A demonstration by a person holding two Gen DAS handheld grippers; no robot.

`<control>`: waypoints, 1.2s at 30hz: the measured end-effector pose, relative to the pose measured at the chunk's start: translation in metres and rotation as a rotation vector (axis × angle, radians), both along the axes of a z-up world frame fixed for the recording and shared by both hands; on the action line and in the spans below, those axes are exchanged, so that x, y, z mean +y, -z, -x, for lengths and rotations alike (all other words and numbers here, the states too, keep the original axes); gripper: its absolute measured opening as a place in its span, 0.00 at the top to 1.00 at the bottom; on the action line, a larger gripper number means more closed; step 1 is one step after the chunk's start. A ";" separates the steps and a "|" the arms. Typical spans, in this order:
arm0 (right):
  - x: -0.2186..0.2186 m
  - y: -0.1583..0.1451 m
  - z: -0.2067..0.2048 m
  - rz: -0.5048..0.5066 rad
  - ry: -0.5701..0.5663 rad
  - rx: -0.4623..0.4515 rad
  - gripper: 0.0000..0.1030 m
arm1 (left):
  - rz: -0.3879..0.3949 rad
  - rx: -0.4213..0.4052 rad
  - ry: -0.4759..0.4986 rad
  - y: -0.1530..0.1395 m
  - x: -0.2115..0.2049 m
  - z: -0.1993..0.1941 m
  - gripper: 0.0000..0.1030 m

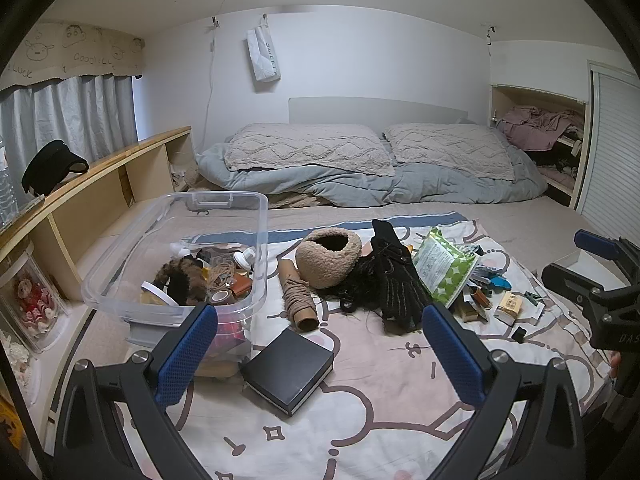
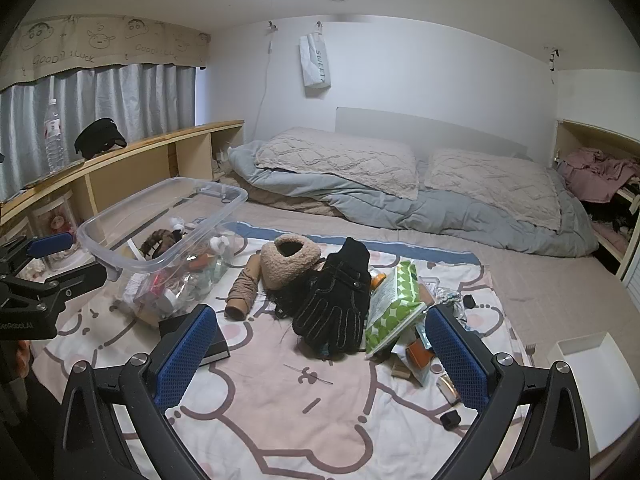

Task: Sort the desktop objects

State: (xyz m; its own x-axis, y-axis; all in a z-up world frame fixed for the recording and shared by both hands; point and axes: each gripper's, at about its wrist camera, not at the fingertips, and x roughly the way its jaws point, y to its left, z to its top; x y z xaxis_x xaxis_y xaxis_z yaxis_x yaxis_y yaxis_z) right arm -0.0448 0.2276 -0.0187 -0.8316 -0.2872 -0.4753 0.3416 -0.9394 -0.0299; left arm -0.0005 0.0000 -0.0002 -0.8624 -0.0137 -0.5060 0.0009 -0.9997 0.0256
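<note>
Both claws hang over the bed, tipped downward — the left claw (image 1: pixel 320 344) is spread wide with nothing between its blue pads, and the right claw (image 2: pixel 320 344) is spread just as wide, equally empty. On the cartoon-print blanket (image 2: pixel 304 420) sits the jumble to be sorted: a clear plastic bin (image 1: pixel 176 248) already holding odds and ends at the left, a black box (image 1: pixel 288 370) just beside it, then a fuzzy tan hat (image 1: pixel 328 258), a black glove (image 2: pixel 336 300) and a green-and-white packet (image 2: pixel 394 308) touching the glove's right edge. Small bits lie scattered past the packet. Readable writing now — the white bag (image 2: pixel 316 62) hanging on the wall says "SWEET", and the curtain valance (image 2: pixel 100 42) reads "GOOD LUCK". The left claw's body (image 2: pixel 24 326) carries "GenRobot.AI".
</note>
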 end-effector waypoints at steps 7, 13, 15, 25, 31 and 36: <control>0.001 -0.001 0.001 0.001 -0.001 -0.003 0.00 | 0.000 0.000 0.001 0.000 0.000 0.000 0.00; 0.002 -0.002 0.002 0.001 0.000 -0.004 0.00 | 0.000 0.000 0.003 0.001 -0.002 -0.001 0.00; 0.001 0.001 0.003 0.002 0.000 -0.005 0.00 | 0.000 -0.001 0.003 0.001 -0.003 -0.001 0.00; -0.002 0.001 -0.001 0.005 0.001 -0.006 0.00 | 0.001 -0.001 0.001 0.003 -0.006 0.000 0.00; -0.001 0.001 -0.001 0.009 0.001 -0.009 0.00 | 0.000 -0.002 0.001 0.003 -0.006 -0.001 0.00; -0.002 0.001 -0.002 0.010 0.001 -0.009 0.00 | 0.000 -0.001 0.001 0.003 -0.006 -0.001 0.00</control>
